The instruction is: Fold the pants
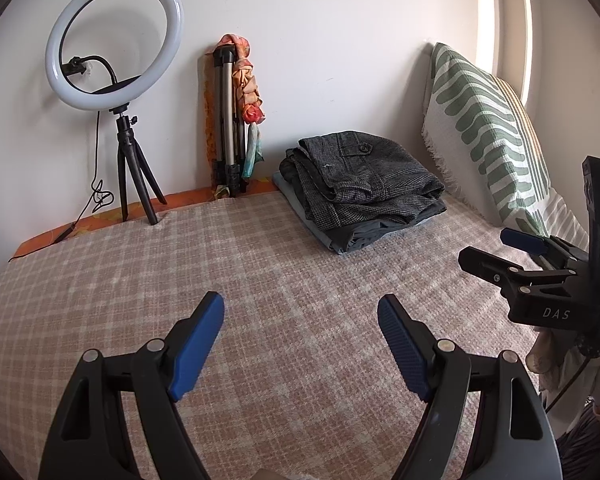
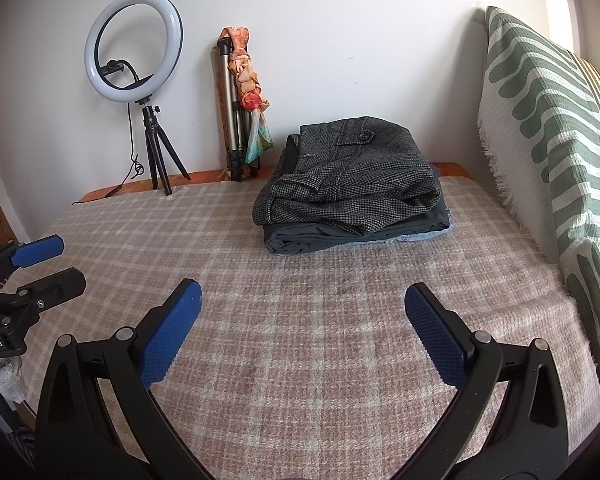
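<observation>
Folded grey houndstooth pants (image 1: 364, 172) (image 2: 352, 176) lie on top of a small stack of folded garments at the far side of the plaid bed cover (image 1: 260, 280) (image 2: 300, 320). My left gripper (image 1: 300, 312) is open and empty, held over the cover well short of the stack. My right gripper (image 2: 302, 300) is open and empty, also short of the stack. Each gripper shows in the other's view: the right one (image 1: 496, 252) at the right edge, the left one (image 2: 60, 264) at the left edge.
A ring light on a small tripod (image 1: 112, 40) (image 2: 134, 48) stands at the back left. A folded tripod with a colourful scarf (image 1: 232, 116) (image 2: 240, 104) leans on the wall. A green-patterned pillow (image 1: 488, 136) (image 2: 552, 140) stands along the right.
</observation>
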`<action>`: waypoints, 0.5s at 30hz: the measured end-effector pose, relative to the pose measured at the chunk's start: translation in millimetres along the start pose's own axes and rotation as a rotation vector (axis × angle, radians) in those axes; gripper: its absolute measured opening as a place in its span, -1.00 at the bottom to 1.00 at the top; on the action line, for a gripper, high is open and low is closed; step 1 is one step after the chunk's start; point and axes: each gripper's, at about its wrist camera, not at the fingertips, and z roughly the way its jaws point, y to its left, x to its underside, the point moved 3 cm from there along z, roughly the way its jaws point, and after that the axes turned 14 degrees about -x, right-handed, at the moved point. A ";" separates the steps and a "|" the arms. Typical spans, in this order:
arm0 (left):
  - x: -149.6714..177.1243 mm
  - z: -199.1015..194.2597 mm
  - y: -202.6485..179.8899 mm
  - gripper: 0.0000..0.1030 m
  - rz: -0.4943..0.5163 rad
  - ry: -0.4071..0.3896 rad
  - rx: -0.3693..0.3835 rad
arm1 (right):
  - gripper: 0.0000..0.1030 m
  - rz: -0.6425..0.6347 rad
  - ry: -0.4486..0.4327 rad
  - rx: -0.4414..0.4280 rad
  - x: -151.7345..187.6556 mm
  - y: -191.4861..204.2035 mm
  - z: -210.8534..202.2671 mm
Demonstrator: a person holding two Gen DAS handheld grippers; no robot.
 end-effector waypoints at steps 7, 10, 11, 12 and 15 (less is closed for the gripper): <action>-1.6 -1.4 1.1 0.51 0.006 -0.005 -0.056 | 1.00 0.000 0.000 0.002 0.4 0.6 -0.4; -2.2 -3.3 0.6 0.51 0.010 -0.012 -0.058 | 1.00 0.001 0.000 0.002 0.7 0.7 -0.2; -2.4 -4.2 0.3 0.51 0.012 -0.016 -0.058 | 1.00 0.000 0.000 0.002 0.0 0.4 0.2; -2.4 -4.9 0.2 0.51 0.014 -0.019 -0.060 | 1.00 0.001 0.000 0.001 0.0 0.1 0.3; -2.9 -5.7 -1.2 0.51 0.023 -0.023 -0.073 | 1.00 -0.001 0.001 0.001 -0.1 0.0 0.7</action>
